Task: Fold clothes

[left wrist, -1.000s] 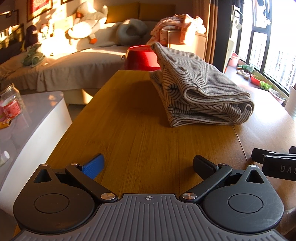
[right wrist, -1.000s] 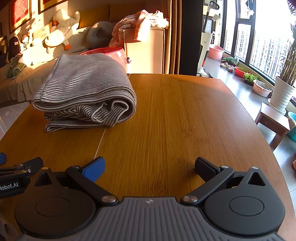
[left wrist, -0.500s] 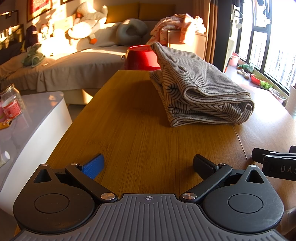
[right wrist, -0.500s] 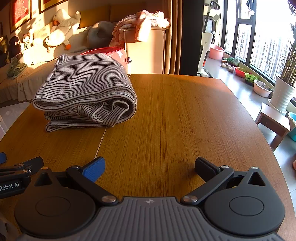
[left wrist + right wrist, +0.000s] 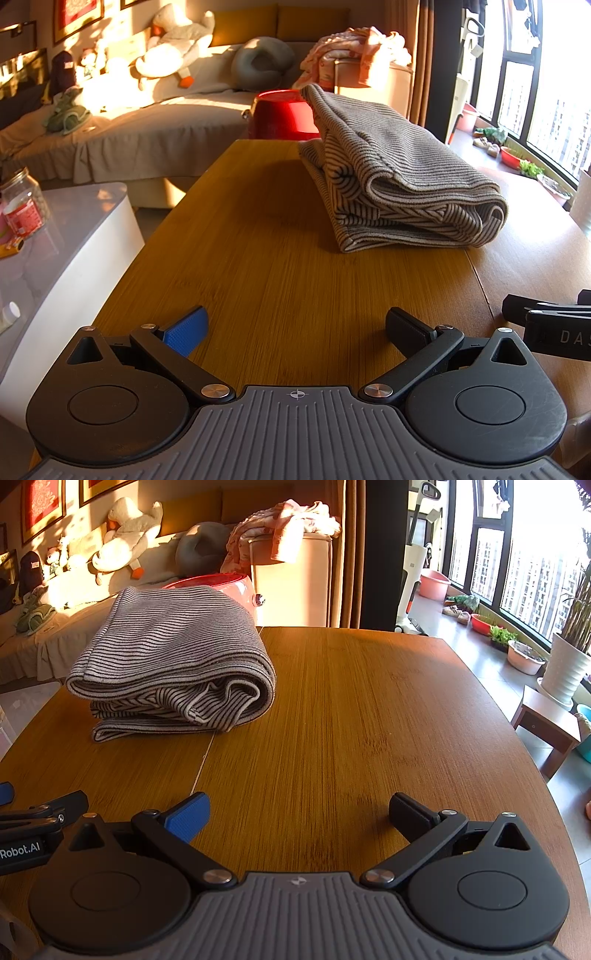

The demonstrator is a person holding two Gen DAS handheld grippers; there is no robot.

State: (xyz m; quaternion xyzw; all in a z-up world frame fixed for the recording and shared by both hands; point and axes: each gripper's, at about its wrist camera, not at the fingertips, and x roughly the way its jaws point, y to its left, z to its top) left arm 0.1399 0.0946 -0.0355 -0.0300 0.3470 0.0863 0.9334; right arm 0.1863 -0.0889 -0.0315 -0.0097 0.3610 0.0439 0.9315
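I have the left gripper (image 5: 295, 326) and the right gripper (image 5: 299, 812) low over the near edge of the wooden worktop (image 5: 351, 709), fingers spread wide and empty. The striped garment (image 5: 173, 664) lies folded in a thick bundle further along the worktop, well apart from both, with what looks like a red basin (image 5: 284, 112) behind it.

The tabletop (image 5: 280, 258) is warm, wood-grained bamboo-like board with a rounded right edge, lit by low sunlight, and a thin straight seam (image 5: 205, 760) runs from near to far across it. On it lies one folded grey striped garment (image 5: 173, 664), resting flat in several layers at the far left of the right wrist view and far right of the left wrist view, its rolled fold facing near and sitting just over the seam.
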